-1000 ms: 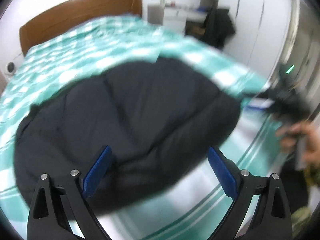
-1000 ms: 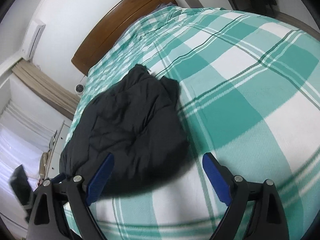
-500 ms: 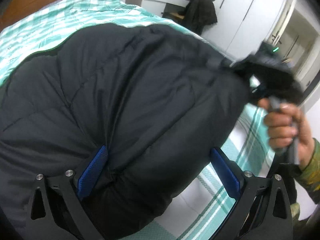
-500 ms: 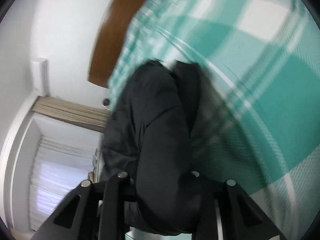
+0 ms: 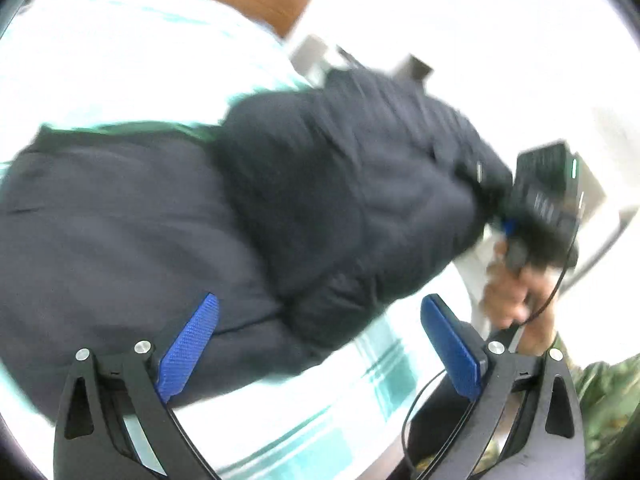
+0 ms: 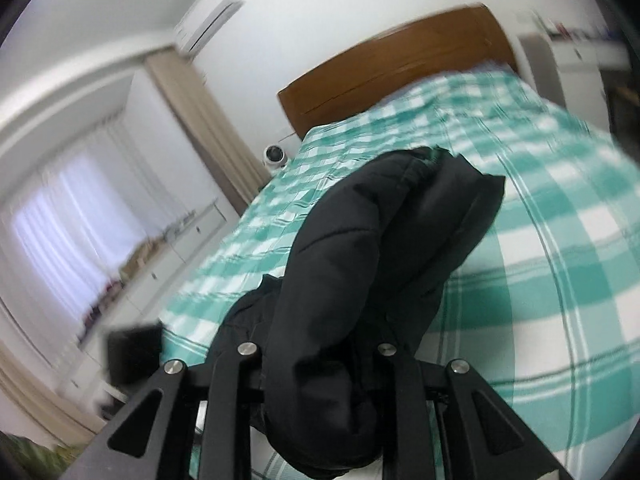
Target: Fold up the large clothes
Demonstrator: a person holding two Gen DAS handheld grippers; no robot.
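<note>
Fingers of the right gripper have just squeezed shut on the black jacket – lifting one end off the bed – while the left gripper gapes wide, holding nothing

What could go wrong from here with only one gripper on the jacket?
The right gripper alone pinches one bulky edge of the jacket; the puffy fabric could slip out as it lifts.

The left gripper is open and holds nothing, so the rest of the jacket stays slumped on the bed and may drag or fold crooked.

A loose cable hangs by the right hand and could snag.
</note>
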